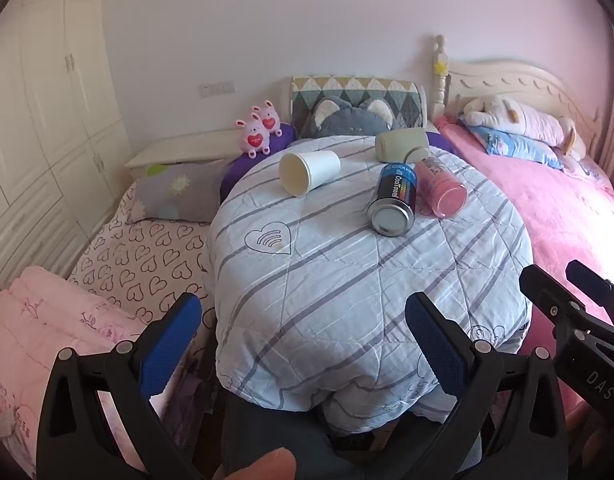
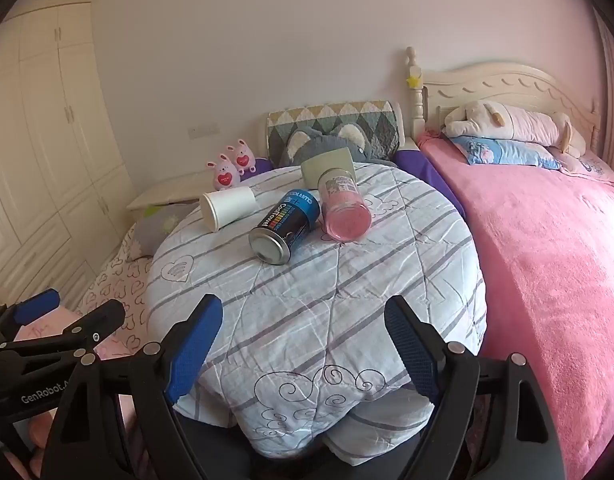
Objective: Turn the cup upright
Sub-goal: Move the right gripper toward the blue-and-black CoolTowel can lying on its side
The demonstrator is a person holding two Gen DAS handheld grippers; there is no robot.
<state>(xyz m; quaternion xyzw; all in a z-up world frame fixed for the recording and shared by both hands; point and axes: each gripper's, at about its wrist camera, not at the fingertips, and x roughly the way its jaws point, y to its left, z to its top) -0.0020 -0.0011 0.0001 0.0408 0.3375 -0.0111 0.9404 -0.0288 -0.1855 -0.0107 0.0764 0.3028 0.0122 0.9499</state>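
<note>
A white paper cup point(image 1: 309, 172) lies on its side on the striped quilt-covered surface point(image 1: 347, 280), mouth toward me and to the left; it also shows in the right wrist view point(image 2: 228, 208). A blue-black can point(image 1: 393, 200) point(image 2: 285, 226), a pink bottle point(image 1: 441, 188) point(image 2: 344, 210) and a grey-green cup point(image 1: 401, 144) point(image 2: 327, 168) also lie on their sides there. My left gripper point(image 1: 303, 320) is open and empty, near the front edge. My right gripper point(image 2: 303, 320) is open and empty, beside it on the right.
A pink blanket covers the bed point(image 2: 547, 260) on the right, with plush toys at its headboard. A heart-print bed point(image 1: 139, 256) lies left, with folded pink bedding point(image 1: 47, 340). White wardrobes point(image 1: 35, 120) stand at far left. Two pink bunny toys point(image 1: 259, 128) sit behind the quilt.
</note>
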